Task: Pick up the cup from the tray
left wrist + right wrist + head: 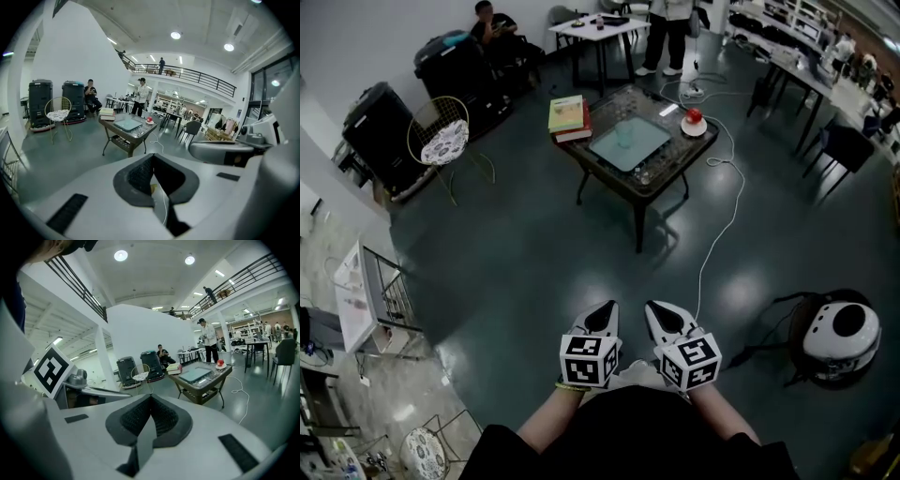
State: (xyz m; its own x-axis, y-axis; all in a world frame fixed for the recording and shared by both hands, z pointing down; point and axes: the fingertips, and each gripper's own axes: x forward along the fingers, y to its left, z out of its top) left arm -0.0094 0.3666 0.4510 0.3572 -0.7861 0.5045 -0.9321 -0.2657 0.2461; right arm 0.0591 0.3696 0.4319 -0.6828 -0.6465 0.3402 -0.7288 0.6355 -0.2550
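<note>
Since the cup (624, 137) on the tray (605, 151) sits far off, upper centre, the left gripper (605, 317) and right gripper (660, 316) hang clenched, empty.

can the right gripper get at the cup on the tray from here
Probably not: the right gripper is shut and far back, and the cup stands on the tray across the floor. Nothing seems to block the walk there.
</note>
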